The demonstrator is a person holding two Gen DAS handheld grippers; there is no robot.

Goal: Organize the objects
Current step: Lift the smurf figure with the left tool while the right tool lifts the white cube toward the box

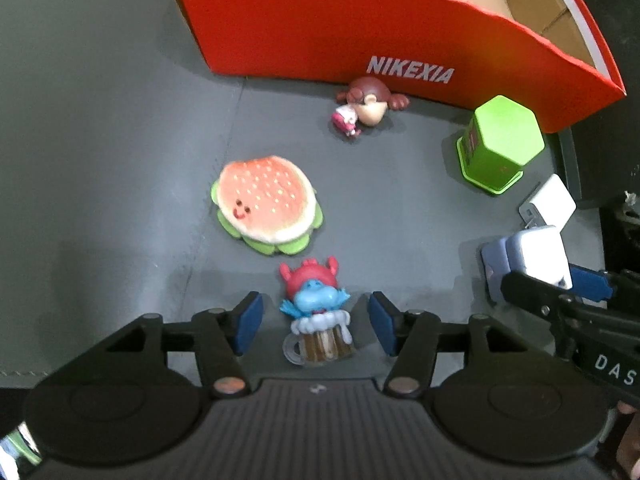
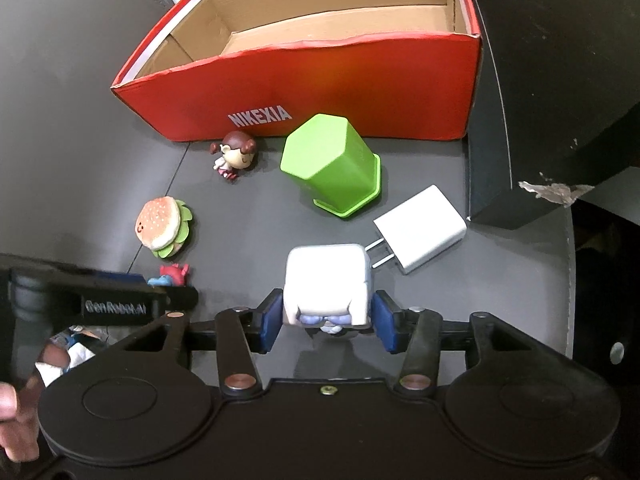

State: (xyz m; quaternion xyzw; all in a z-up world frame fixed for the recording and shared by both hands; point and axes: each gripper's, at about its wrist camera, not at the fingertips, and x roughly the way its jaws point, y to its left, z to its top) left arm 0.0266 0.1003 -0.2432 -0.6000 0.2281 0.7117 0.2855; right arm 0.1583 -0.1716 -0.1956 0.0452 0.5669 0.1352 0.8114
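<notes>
A small blue figure with a red hat in a beer mug point(image 1: 316, 312) stands on the dark table between the blue pads of my left gripper point(image 1: 315, 310). The gripper is open, with a gap on both sides of the figure. In the right wrist view, my right gripper point(image 2: 326, 314) is shut on a white cube-headed figure point(image 2: 326, 280), its pads pressing both sides. The same figure point(image 1: 540, 256) shows at the right edge of the left wrist view. The open red shoebox point(image 2: 320, 92) stands behind, with nothing in the part I can see.
A burger toy point(image 1: 266, 204), a brown-haired girl figurine point(image 1: 366, 106), an upturned green hexagonal cup point(image 2: 336, 164) and a white charger plug point(image 2: 420, 234) lie on the table in front of the box. A black block point(image 2: 560, 80) stands at the right.
</notes>
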